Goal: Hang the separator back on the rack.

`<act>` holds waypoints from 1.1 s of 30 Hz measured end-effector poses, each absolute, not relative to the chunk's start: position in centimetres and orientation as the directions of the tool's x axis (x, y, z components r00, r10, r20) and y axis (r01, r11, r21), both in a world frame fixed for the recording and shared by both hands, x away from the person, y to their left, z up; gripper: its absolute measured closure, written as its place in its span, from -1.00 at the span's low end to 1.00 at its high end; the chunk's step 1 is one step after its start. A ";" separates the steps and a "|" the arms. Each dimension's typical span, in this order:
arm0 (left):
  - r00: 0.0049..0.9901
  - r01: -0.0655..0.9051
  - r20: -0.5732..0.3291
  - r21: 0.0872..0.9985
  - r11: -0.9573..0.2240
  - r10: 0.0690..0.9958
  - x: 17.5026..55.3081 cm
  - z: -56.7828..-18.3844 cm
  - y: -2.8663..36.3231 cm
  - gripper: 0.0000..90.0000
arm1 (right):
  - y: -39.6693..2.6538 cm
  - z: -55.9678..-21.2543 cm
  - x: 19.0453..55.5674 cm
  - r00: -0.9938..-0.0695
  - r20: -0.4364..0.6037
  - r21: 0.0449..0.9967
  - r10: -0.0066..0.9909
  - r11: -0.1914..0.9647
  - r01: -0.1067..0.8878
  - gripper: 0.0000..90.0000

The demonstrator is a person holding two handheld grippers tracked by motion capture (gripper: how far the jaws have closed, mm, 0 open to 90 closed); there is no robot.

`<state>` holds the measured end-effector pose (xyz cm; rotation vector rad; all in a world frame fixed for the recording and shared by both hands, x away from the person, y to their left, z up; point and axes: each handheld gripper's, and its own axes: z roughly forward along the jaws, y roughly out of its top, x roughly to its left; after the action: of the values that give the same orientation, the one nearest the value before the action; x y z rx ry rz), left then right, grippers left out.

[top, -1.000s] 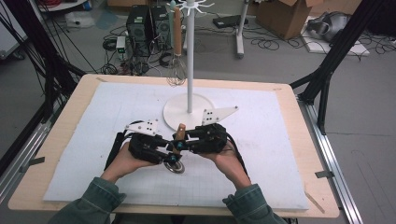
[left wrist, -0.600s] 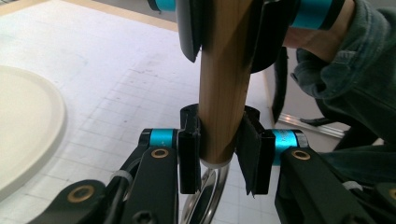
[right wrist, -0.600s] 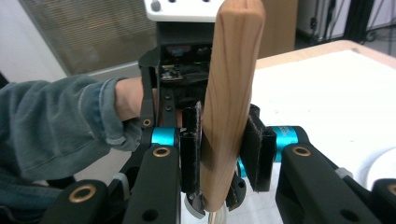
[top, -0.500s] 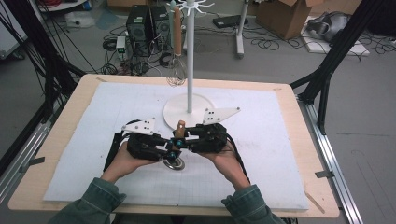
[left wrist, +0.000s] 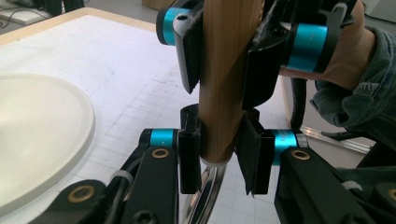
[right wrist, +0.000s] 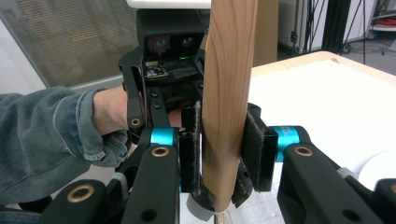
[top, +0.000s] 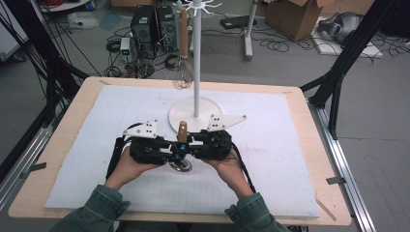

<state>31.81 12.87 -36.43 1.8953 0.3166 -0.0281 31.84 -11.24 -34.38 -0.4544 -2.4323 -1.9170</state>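
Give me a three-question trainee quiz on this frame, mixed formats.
1. True or false: both the left gripper and the right gripper are shut on the wooden handle.
2. Multiple choice: the wooden handle stands A) flat on the mat, B) roughly upright, C) hung on the stand.
3. Fill in: a second whisk hangs from the white ____ at the back of the table.

Key: 1 true. 2 B. 3 stand.
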 end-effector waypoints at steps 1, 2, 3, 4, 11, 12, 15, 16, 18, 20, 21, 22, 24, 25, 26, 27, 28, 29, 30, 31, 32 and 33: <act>0.963 0.230 -0.172 0.923 -0.310 0.206 31.8 -36.4 12.9 0.59 | -11.2 -34.4 31.8 -0.958 0.186 0.950 0.220 0.208 0.233 0.58; 0.963 0.230 -0.170 0.922 -0.310 0.207 31.8 -36.4 12.9 0.59 | -11.2 -34.4 31.8 -0.957 0.188 0.950 0.221 0.206 0.234 0.59; 0.963 0.230 -0.170 0.923 -0.310 0.208 31.8 -36.4 12.9 0.59 | -11.2 -34.4 31.9 -0.958 0.183 0.952 0.221 0.204 0.229 0.59; 0.963 0.232 -0.173 0.922 -0.309 0.208 31.8 -36.5 12.9 0.58 | -11.2 -34.5 31.9 -0.959 0.183 0.952 0.218 0.206 0.228 0.59; 0.964 0.220 -0.154 0.922 -0.320 0.217 31.7 -36.4 13.0 0.53 | -11.2 -34.4 32.0 -0.957 0.199 0.949 0.212 0.200 0.242 0.61; 0.963 0.221 -0.155 0.921 -0.321 0.219 31.6 -36.4 13.0 0.50 | -11.2 -34.4 32.1 -0.957 0.198 0.949 0.211 0.202 0.241 0.61; 0.964 0.216 -0.150 0.923 -0.318 0.221 31.5 -36.3 13.1 0.44 | -11.3 -34.4 32.2 -0.955 0.206 0.947 0.213 0.203 0.249 0.61; 0.964 0.212 -0.144 0.924 -0.319 0.224 31.5 -36.2 13.1 0.42 | -11.4 -34.4 32.2 -0.956 0.203 0.948 0.211 0.201 0.245 0.61; 0.964 0.209 -0.138 0.923 -0.324 0.229 31.5 -36.2 13.2 0.37 | -11.4 -34.3 32.2 -0.955 0.206 0.947 0.212 0.203 0.249 0.61; 0.963 0.208 -0.134 0.922 -0.327 0.235 31.4 -36.1 13.4 0.33 | -11.5 -34.3 32.2 -0.956 0.204 0.947 0.209 0.205 0.247 0.61; 0.962 0.208 -0.133 0.922 -0.327 0.239 31.4 -36.0 13.5 0.31 | -11.6 -34.2 32.2 -0.957 0.203 0.947 0.209 0.205 0.246 0.61; 0.962 0.207 -0.131 0.923 -0.324 0.241 31.4 -36.0 13.7 0.30 | -11.6 -34.2 32.3 -0.956 0.203 0.947 0.210 0.205 0.246 0.61; 0.960 0.205 -0.125 0.923 -0.327 0.249 31.3 -35.9 13.9 0.27 | -11.8 -34.0 32.4 -0.956 0.201 0.948 0.214 0.205 0.245 0.61; 0.959 0.202 -0.120 0.923 -0.327 0.256 31.2 -35.8 14.0 0.26 | -11.9 -34.0 32.4 -0.956 0.204 0.948 0.212 0.199 0.247 0.61; 0.960 0.200 -0.116 0.922 -0.332 0.256 31.2 -35.8 14.1 0.25 | -12.0 -34.0 32.5 -0.955 0.207 0.948 0.213 0.197 0.249 0.61; 0.958 0.205 -0.120 0.922 -0.329 0.262 31.2 -35.7 14.2 0.24 | -12.1 -33.9 32.5 -0.955 0.207 0.947 0.211 0.200 0.249 0.61; 0.957 0.204 -0.116 0.921 -0.331 0.266 31.2 -35.7 14.4 0.21 | -12.1 -33.9 32.6 -0.955 0.206 0.946 0.213 0.205 0.250 0.61; 0.956 0.202 -0.113 0.921 -0.334 0.269 31.2 -35.7 14.5 0.19 | -12.2 -33.8 32.6 -0.956 0.203 0.946 0.213 0.208 0.247 0.61; 0.954 0.207 -0.115 0.920 -0.332 0.276 31.1 -35.6 14.7 0.17 | -12.2 -33.8 32.6 -0.955 0.205 0.945 0.215 0.210 0.250 0.61; 0.954 0.205 -0.111 0.920 -0.333 0.279 31.1 -35.6 14.8 0.15 | -12.2 -33.7 32.7 -0.957 0.200 0.946 0.210 0.215 0.245 0.61; 0.951 0.208 -0.111 0.920 -0.332 0.288 31.1 -35.5 15.0 0.14 | -12.3 -33.7 32.7 -0.956 0.202 0.945 0.211 0.216 0.247 0.61; 0.950 0.209 -0.112 0.921 -0.328 0.293 31.0 -35.5 15.1 0.11 | -12.4 -33.7 32.8 -0.956 0.199 0.944 0.214 0.221 0.245 0.61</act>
<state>31.02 15.13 -35.49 1.9197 0.3638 0.0882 32.75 -12.37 -33.66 -0.4587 -2.4343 -1.8903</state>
